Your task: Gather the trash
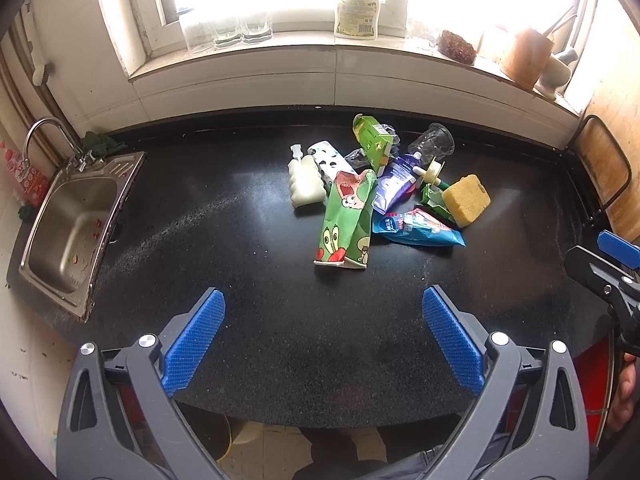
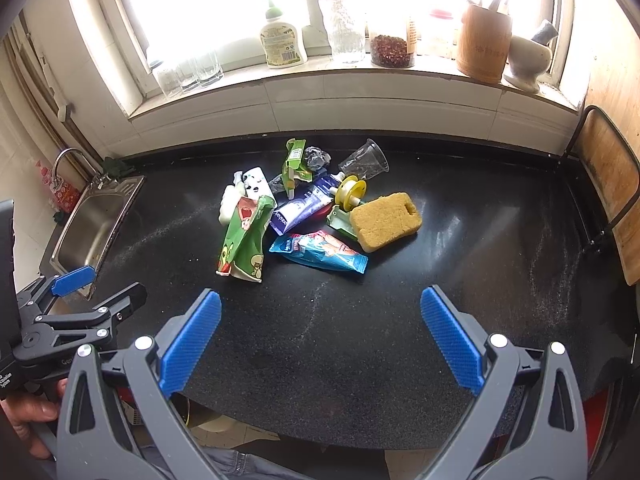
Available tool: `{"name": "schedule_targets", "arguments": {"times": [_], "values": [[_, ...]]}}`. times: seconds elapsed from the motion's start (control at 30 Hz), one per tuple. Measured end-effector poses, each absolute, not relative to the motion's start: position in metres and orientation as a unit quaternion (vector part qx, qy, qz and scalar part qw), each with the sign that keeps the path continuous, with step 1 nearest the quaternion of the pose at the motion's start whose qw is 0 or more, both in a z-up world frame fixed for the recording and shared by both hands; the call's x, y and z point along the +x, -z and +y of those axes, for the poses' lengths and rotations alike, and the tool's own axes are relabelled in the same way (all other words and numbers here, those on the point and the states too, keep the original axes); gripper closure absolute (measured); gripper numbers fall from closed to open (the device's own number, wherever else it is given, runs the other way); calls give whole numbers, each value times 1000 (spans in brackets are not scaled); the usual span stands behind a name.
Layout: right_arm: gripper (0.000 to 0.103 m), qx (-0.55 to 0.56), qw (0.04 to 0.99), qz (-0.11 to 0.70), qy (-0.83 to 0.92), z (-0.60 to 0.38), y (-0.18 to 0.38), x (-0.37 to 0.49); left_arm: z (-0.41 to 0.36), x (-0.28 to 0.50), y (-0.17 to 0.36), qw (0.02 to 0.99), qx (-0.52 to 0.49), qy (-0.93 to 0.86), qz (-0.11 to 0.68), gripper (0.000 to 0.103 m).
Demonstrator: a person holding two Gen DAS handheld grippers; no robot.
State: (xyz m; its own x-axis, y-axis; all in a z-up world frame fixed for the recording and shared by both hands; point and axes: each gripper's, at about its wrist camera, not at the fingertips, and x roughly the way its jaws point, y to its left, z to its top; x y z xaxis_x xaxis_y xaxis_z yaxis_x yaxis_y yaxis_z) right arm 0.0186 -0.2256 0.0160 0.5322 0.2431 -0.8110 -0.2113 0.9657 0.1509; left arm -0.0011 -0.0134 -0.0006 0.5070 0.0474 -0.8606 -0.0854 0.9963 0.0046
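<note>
Left tool and right tool both spread wide, empty, one yellow sponge, three glasses

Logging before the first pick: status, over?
Left gripper open, empty. Right gripper open, empty. Pile of wrappers, pouches and cartons untouched on black stone countertop. Path clear.

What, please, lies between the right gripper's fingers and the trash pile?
Only bare black counter lies between the right gripper and the trash pile, in the right wrist view.
</note>
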Motion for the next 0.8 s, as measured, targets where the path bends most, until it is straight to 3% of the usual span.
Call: {"name": "schedule_targets", "arguments": {"times": [0.8], "values": [[6,18,874,468,-129,-224,-14,19,-12,1,2,865,-21,-40,499,7]]}}
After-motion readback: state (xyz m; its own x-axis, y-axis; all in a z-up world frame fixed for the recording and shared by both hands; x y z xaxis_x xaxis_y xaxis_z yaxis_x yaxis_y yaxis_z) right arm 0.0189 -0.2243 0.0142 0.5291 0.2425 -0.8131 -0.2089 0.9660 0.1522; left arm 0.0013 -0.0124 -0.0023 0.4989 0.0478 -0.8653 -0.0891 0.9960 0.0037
